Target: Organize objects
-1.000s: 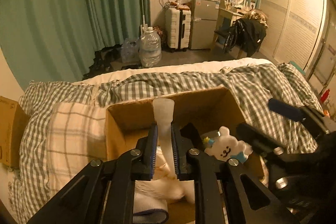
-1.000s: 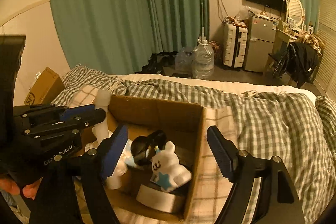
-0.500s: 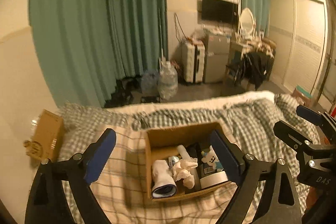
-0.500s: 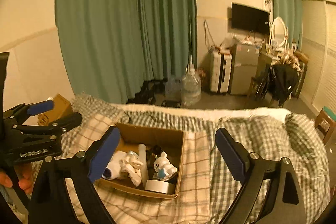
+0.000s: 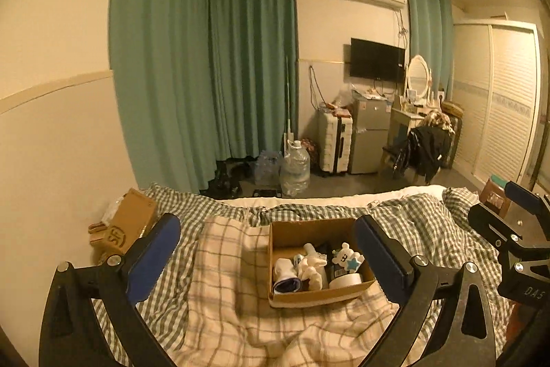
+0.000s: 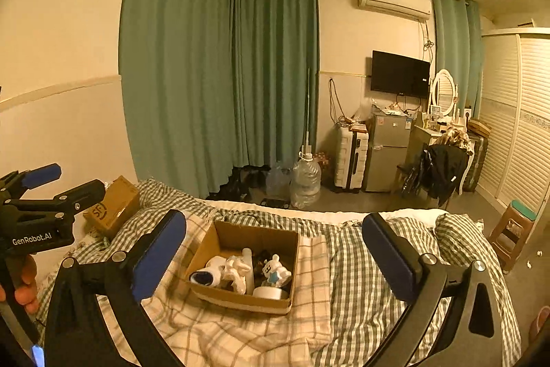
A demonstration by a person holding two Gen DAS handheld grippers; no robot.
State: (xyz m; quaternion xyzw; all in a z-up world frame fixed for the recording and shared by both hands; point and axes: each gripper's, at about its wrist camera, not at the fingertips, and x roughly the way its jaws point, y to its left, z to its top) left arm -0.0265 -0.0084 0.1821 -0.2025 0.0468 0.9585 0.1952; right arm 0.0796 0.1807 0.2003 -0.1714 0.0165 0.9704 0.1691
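Observation:
An open cardboard box [image 5: 292, 234] [image 6: 206, 245] sits on the checked bedding. Inside lie a rolled white sock [image 5: 286, 274] [image 6: 210, 271], a white bottle [image 5: 311, 250] [image 6: 248, 267], a white bear toy with a blue star [image 5: 346, 258] [image 6: 276, 269], a tape roll [image 5: 345, 281] [image 6: 270, 292] and crumpled white cloth [image 5: 312, 269]. My left gripper [image 5: 267, 251] is open and empty, held high and back from the box. My right gripper [image 6: 274, 251] is open and empty, also well above and behind it. Each gripper shows at the edge of the other's view.
A second cardboard box [image 5: 129, 222] [image 6: 111, 207] lies at the bed's left edge by the wall. Beyond the bed's far edge stand water jugs [image 5: 294, 169], a suitcase [image 5: 335, 143], a small fridge [image 5: 369, 135] and a chair with dark clothes [image 5: 424, 150]. A stool [image 6: 514, 229] stands right.
My left gripper opened and let go of the white bottle, which now stands in the box. Both grippers have pulled up and back, far from the box.

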